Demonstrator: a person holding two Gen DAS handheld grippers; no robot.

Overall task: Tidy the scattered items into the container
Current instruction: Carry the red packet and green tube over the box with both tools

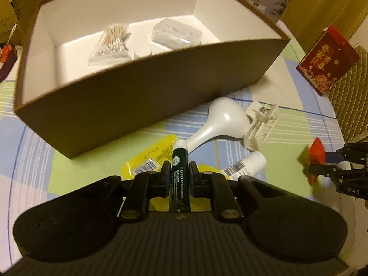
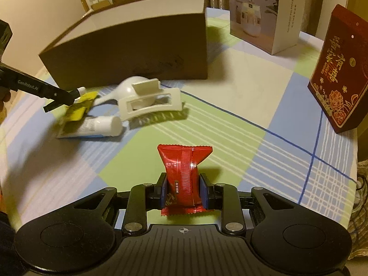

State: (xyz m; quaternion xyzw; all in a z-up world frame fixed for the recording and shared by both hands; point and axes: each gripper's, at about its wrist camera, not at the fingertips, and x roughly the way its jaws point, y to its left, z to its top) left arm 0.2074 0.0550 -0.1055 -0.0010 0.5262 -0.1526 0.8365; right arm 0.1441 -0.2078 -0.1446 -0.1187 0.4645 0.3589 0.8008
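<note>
Green-tubed lip balm (image 1: 180, 172) sits clamped in our left gripper (image 1: 180, 174), lifted just clear of the yellow packet (image 1: 147, 158) on the checked worktop (image 2: 230, 115). Our right gripper (image 2: 184, 192) pinches a red snack wrapper (image 2: 184, 172) above the cloth. We are mid-carry: both pieces must travel over the brown wall of the container (image 1: 147, 96) and drop beside the cotton swabs (image 1: 112, 41). A white bottle (image 2: 101, 124), hair claw (image 2: 149, 105) and what looks like a white funnel-shaped piece (image 1: 220, 119) wait outside.
</note>
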